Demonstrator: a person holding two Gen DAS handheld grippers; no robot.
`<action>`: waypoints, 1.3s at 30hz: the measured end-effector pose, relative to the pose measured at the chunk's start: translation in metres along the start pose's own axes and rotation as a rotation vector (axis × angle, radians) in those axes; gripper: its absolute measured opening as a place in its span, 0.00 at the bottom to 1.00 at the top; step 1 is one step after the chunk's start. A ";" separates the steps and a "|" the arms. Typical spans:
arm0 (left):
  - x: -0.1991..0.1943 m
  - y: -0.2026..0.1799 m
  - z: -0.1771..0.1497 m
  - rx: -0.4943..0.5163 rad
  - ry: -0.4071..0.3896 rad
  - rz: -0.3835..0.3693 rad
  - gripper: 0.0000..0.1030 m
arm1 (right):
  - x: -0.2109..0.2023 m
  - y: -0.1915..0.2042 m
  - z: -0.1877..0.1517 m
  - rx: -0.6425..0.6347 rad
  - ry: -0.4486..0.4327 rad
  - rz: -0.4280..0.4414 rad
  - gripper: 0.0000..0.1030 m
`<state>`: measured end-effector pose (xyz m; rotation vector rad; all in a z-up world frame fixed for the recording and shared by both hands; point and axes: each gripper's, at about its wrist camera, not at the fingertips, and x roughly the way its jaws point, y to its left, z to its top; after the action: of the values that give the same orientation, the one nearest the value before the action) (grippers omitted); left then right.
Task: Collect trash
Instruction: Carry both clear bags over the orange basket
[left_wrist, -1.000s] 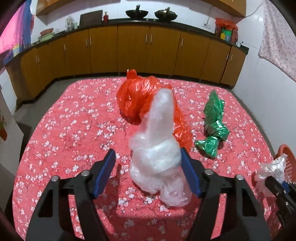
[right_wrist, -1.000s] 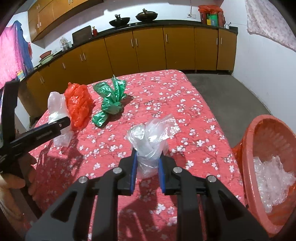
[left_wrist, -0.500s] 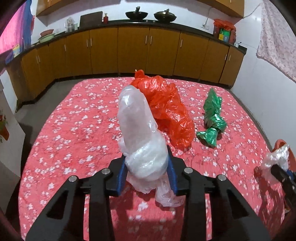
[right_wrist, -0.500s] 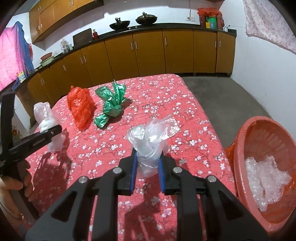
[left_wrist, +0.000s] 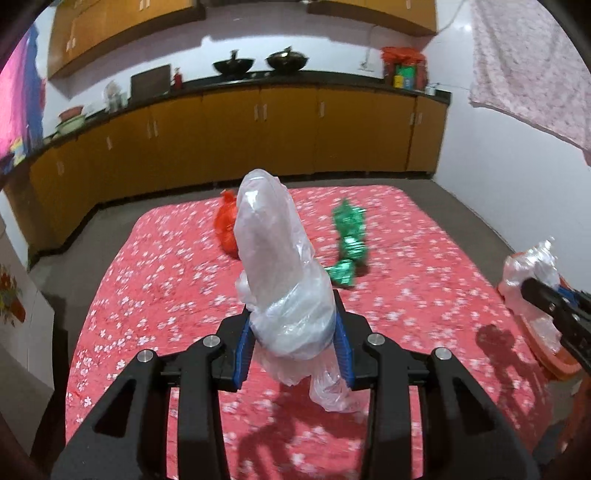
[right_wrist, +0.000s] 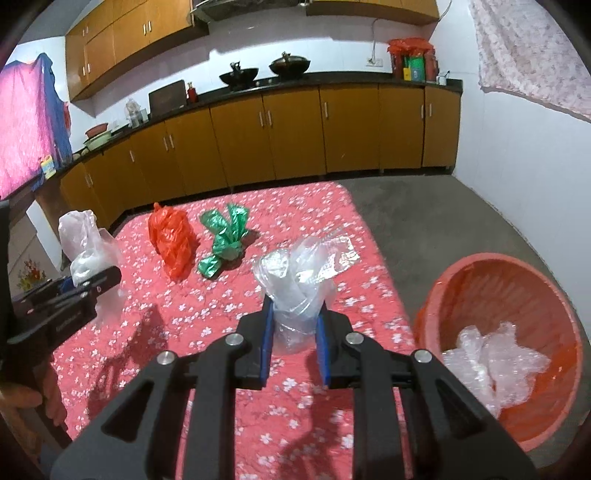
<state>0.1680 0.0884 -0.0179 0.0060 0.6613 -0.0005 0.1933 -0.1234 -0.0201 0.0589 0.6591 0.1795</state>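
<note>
Nearest in the left wrist view, the left gripper (left_wrist: 293, 347) is clamped on a bulging clear plastic bag (left_wrist: 275, 266): the blue pads squeeze its lower bulge, its rounded top stands up above them, and a thin tail hangs below, clear of the red floral bedcover (left_wrist: 155, 295). Nearest in the right wrist view, the right gripper (right_wrist: 294, 341) pinches a crumpled clear wrapper (right_wrist: 299, 273) narrowly between its own blue pads, with most of the wrapper fanning out above. Just to the right of that gripper and lower down stands an orange-red basket (right_wrist: 554, 295), already holding clear plastic scraps (right_wrist: 495, 362). To finish this step well, each load probably should be carried fully over the basket's rim before the pads part, since light film tends to drift or cling; the left bag's dangling tail could catch on the rim. Farther off on the bedcover lie an orange bag (right_wrist: 171, 243) and, just beside it, a green bag (right_wrist: 223, 240), both uncollected. Beyond the bed, wooden kitchen cabinets (right_wrist: 295, 133) line the wall.
</note>
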 end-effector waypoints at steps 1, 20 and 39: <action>-0.004 -0.007 0.001 0.011 -0.007 -0.010 0.37 | -0.003 -0.003 0.001 0.002 -0.004 -0.002 0.20; -0.024 -0.114 0.008 0.134 -0.041 -0.180 0.37 | -0.064 -0.094 -0.001 0.094 -0.082 -0.140 0.20; -0.021 -0.203 -0.006 0.229 -0.006 -0.365 0.37 | -0.078 -0.165 -0.016 0.156 -0.084 -0.245 0.20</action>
<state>0.1469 -0.1142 -0.0108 0.1053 0.6458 -0.4279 0.1474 -0.3000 -0.0038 0.1345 0.5903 -0.1103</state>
